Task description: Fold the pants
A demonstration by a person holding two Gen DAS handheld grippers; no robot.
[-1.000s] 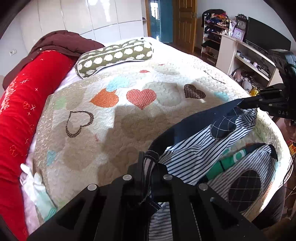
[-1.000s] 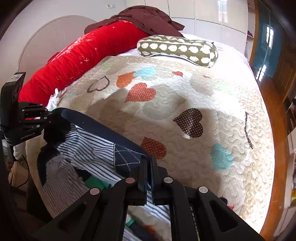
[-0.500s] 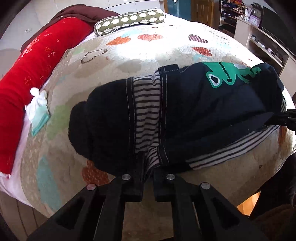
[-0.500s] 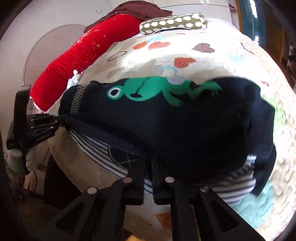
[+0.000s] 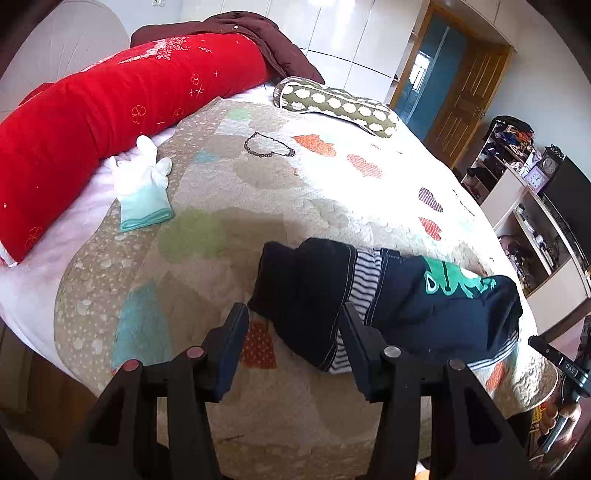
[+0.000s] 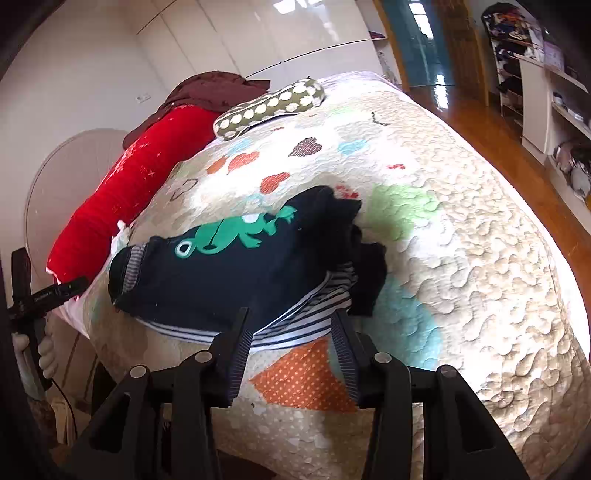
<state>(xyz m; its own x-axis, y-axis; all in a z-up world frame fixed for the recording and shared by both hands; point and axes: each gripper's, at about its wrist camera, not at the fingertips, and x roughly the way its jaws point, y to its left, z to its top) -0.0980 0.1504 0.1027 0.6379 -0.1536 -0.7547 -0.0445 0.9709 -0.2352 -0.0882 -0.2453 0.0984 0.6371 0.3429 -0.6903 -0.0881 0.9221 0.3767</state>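
Observation:
The navy pants (image 5: 424, 306) with a green frog print and striped lining lie folded on the quilt near the bed's front edge; they also show in the right wrist view (image 6: 236, 269). My left gripper (image 5: 291, 339) is open and empty, just in front of the pants' left end. My right gripper (image 6: 291, 339) is open and empty, just in front of the striped edge. The right gripper's tip shows at the far right of the left wrist view (image 5: 561, 363), and the left gripper's tip at the far left of the right wrist view (image 6: 48, 295).
The heart-patterned quilt (image 5: 332, 192) covers the bed. A red bolster (image 5: 110, 107), a brown garment (image 5: 258, 33) and a green dotted pillow (image 5: 336, 105) lie at the back. A white-and-teal glove (image 5: 144, 192) lies at left. Shelves (image 5: 535, 206) stand at right.
Both grippers have let go of the pants and opened, then drawn back. The pants, held up a second ago, now lie folded on the quilt.

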